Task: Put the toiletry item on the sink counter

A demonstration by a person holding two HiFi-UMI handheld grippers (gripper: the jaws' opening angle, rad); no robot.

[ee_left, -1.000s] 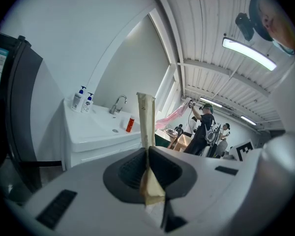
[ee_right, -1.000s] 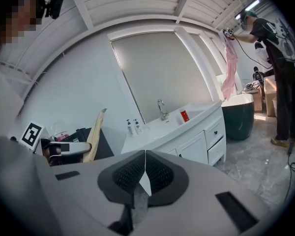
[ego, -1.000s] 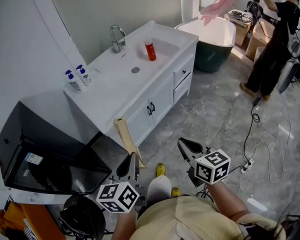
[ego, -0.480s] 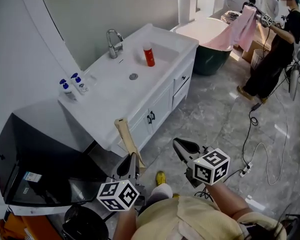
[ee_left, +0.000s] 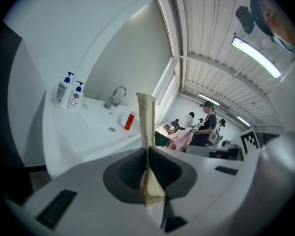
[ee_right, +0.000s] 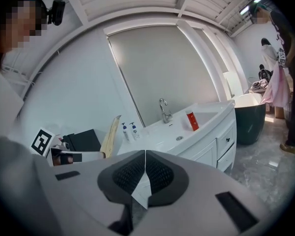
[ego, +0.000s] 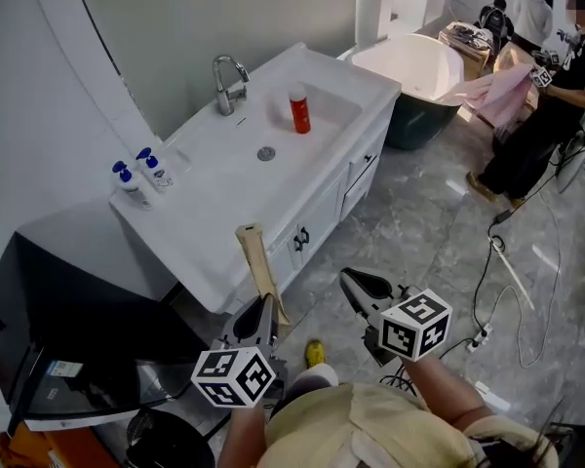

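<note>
Sink basin (ego: pixel 279 136): red bottle (ego: pixel 299 110) upright | left gripper (ego: pixel 256 322): clamps tan tube (ego: pixel 258 266)

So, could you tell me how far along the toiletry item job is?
Done: the left gripper is shut on the beige toiletry item. In hand: it is held upright, short of the sink counter. Left: set it down and release. The right gripper is shut, empty.

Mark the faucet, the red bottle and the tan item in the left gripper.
faucet (ego: pixel 222 88): head view, on its upright stem.
red bottle (ego: pixel 300 115): head view, on its red body.
tan item (ee_left: pixel 146 122): left gripper view, mid-length, above the jaws.
</note>
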